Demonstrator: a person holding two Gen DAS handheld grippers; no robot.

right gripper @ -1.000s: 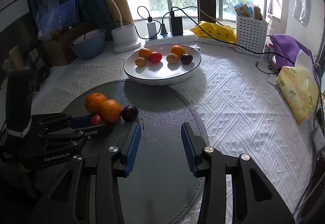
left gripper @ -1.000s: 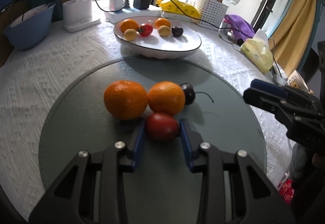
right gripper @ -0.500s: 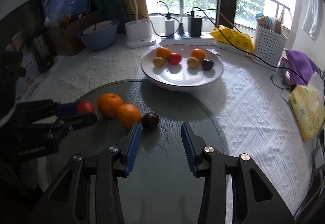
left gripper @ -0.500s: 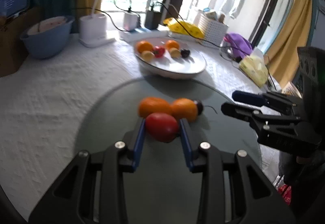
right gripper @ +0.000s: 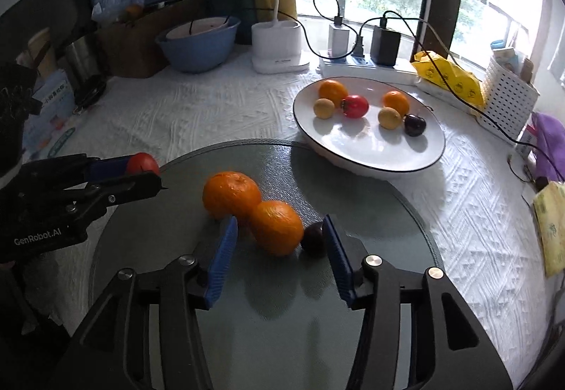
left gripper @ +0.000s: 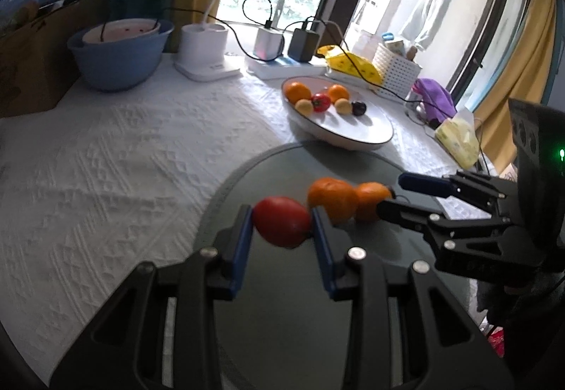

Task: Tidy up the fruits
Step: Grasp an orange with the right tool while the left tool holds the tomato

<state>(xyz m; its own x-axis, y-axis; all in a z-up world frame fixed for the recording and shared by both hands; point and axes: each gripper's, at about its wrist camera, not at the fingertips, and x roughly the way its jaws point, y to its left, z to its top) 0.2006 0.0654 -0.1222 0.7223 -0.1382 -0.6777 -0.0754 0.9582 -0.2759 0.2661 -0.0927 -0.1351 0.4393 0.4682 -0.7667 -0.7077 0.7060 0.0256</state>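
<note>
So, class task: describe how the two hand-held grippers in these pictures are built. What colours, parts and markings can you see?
Both are matt black, angular plastic frames with silver round bolt heads and blue ribbed pads on the inner finger faces. The left hand-held gripper carries white "GenRobot.AI" lettering on its side. The right hand-held gripper has a bulky black body behind it with a small green light. No cables show on either.

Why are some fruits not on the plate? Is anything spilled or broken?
Nothing is spilled or broken. Two round oranges and a dark cherry sit on the grey glass mat, not yet on the white oval plate.
</note>
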